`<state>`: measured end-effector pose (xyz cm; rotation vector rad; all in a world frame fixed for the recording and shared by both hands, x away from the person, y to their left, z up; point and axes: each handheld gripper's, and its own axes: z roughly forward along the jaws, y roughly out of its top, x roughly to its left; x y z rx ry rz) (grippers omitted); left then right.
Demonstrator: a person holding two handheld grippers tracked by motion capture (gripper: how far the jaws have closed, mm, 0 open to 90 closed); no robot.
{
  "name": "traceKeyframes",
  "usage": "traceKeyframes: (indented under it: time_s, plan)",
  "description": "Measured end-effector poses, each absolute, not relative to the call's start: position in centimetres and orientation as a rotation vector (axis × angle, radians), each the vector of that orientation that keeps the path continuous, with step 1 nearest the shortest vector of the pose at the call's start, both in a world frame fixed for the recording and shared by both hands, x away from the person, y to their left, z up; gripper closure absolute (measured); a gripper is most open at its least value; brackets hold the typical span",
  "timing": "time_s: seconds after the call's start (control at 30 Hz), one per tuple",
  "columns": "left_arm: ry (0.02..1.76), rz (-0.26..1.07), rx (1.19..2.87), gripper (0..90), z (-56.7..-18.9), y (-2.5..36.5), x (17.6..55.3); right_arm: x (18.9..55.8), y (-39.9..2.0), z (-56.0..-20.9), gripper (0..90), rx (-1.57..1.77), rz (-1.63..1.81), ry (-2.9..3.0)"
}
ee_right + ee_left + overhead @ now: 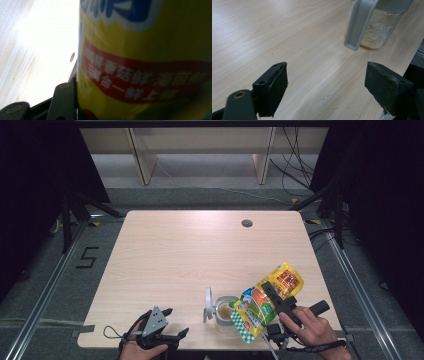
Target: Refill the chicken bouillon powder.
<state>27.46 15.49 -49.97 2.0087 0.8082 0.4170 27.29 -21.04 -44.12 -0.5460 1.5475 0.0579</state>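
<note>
Pale wooden table (190,255), clear jar (223,313) near its front edge, crumbs (355,112) beside it

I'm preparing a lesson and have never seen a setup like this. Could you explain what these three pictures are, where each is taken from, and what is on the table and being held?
A person sits at a wooden table holding a hand-operated two-jaw gripper in each hand. The high view looks down from above. The other two pictures come from cameras riding on the grippers.

The left gripper is open and holds nothing; crumbs lie on the wood beneath it. Ahead stands a clear jar, its lid flipped open, with pale grainy contents inside.

The right gripper is shut on a yellow packet, tipped toward the jar's mouth. Its own view shows blurred red and blue print.
</note>
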Motion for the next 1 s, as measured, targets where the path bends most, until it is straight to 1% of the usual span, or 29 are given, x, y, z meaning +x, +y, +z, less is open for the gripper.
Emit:
traceKeyframes:
  time_s: [0.9,1.0]
  plan:
    - [0.81,0.423,2.006,18.1,-50.03,15.45,27.45,27.28,-21.19,-44.08,49.6,-0.55,0.052,1.541]
    - [0.78,0.438,2.019,18.1,-49.95,15.57,27.6,27.3,-21.2,-44.09,49.6,-0.549,0.051,1.541]
